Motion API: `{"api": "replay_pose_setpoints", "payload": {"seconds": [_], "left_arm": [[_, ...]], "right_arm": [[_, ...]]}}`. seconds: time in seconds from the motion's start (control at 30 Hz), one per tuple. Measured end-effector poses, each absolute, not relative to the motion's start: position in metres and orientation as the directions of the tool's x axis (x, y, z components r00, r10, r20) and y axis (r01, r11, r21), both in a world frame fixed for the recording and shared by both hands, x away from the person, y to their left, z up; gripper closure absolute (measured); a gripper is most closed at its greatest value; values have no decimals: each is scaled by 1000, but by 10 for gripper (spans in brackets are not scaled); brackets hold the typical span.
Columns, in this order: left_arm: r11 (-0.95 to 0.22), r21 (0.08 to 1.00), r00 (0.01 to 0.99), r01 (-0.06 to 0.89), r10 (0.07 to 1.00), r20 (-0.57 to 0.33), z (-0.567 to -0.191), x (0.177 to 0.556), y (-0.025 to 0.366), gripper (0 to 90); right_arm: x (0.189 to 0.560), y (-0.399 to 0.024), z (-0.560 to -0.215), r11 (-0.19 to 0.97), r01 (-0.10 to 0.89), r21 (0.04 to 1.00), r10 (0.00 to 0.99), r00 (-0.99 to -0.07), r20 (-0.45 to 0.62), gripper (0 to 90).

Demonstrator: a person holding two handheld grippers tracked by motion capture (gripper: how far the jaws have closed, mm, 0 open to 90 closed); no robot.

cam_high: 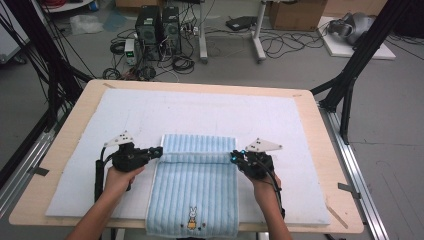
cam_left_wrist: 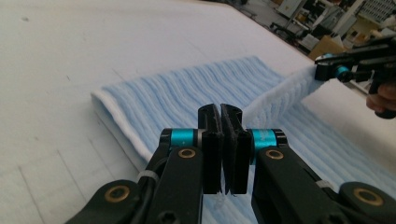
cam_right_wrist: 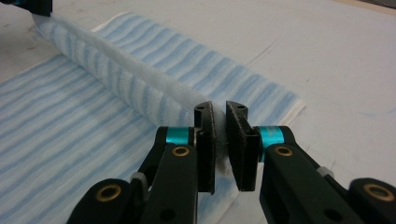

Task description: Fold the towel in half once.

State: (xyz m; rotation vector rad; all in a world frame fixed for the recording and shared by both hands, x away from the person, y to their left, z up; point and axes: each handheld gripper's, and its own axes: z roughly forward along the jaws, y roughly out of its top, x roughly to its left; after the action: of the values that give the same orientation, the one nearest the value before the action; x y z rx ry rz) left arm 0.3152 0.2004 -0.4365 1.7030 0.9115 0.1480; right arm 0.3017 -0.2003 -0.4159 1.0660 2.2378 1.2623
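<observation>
We are looking down on a pale wooden table (cam_high: 65,150), and lying across most of it is a white mat (cam_high: 210,112). On the mat's near half we are seeing a light-blue striped towel (cam_high: 192,197), its near end hanging just over the table's front edge, with a small rabbit motif (cam_high: 192,218) showing there. The far part of the towel is being folded back toward us, and the lifted edge is stretching as a taut ridge between the two tools.

We are holding the left gripper (cam_high: 159,151) at the towel's left side; in the left gripper view (cam_left_wrist: 220,122) its pads are pressing tight together, pinching the towel's edge. Over on the other side, the right gripper (cam_high: 233,156) is sitting at the towel's right side, and in the right gripper view (cam_right_wrist: 219,122) its pads are standing almost together with white towel cloth caught between them. Our hands are coming in from the near edge, one behind each tool, well apart across the towel's width.
</observation>
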Motion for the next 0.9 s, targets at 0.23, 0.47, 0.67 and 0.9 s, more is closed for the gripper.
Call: {"api": "replay_pose_setpoints", "payload": {"seconds": [0.23, 0.47, 0.67, 0.9], "left_arm": [[-100, 872, 708, 478, 631, -316, -436, 291, 198, 867], [-121, 868, 723, 481, 614, -316, -434, 275, 203, 867], [-124, 848, 712, 515, 613, -342, -438, 274, 203, 841], [-43, 846, 627, 531, 692, -359, -433, 289, 211, 520]], "right_arm": [[276, -201, -422, 346, 438, 830, 741, -670, 44, 822], [254, -202, -420, 361, 420, 833, 725, -688, 32, 822], [247, -201, -428, 408, 437, 801, 710, -704, 22, 803], [256, -204, -416, 295, 419, 859, 748, -661, 66, 612]]}}
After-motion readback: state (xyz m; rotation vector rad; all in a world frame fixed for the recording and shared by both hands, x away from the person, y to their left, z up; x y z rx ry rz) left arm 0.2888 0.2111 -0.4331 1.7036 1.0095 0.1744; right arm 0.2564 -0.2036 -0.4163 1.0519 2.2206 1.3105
